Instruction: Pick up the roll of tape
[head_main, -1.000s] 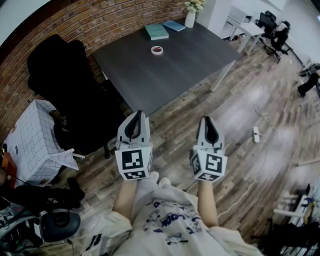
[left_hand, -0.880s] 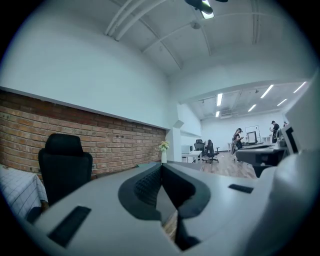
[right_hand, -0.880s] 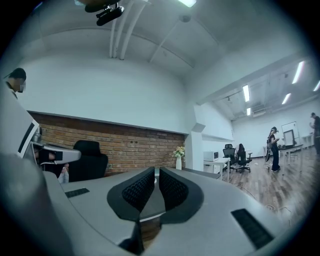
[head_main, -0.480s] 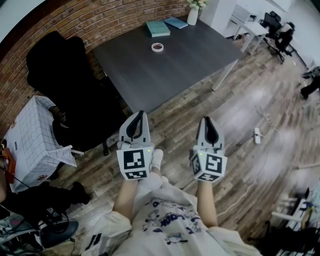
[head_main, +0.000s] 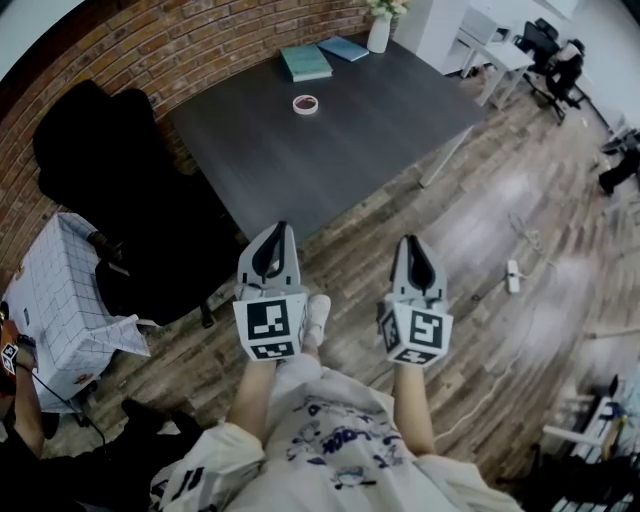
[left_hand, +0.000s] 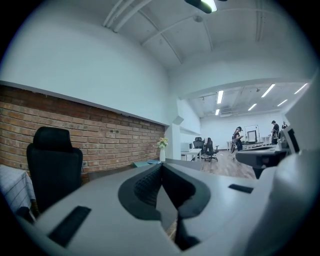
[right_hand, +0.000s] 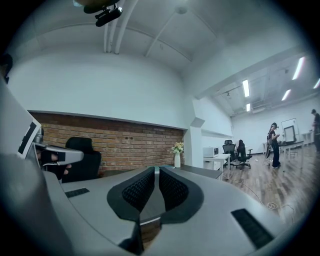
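Observation:
A small roll of tape (head_main: 305, 104) lies flat on the far half of the dark grey table (head_main: 330, 150) in the head view. My left gripper (head_main: 274, 232) and right gripper (head_main: 415, 241) hang side by side over the wooden floor, short of the table's near edge and well away from the roll. Both point level toward the table. In the left gripper view my left gripper (left_hand: 161, 166) is shut with nothing between its jaws. In the right gripper view my right gripper (right_hand: 156, 170) also has its jaws together and empty. The tape is hidden in both gripper views.
A black office chair (head_main: 110, 170) stands left of the table. Two teal books (head_main: 305, 62) and a white vase (head_main: 378, 35) sit at the table's far edge by the brick wall (head_main: 180, 50). A checked cloth-covered box (head_main: 65, 295) is at lower left. A cable and power strip (head_main: 512, 270) lie on the floor.
Both grippers and I have moved toward the table. The table and chair have shifted slightly left in the head view, and the box at the left has slid lower. The jaws stayed shut.

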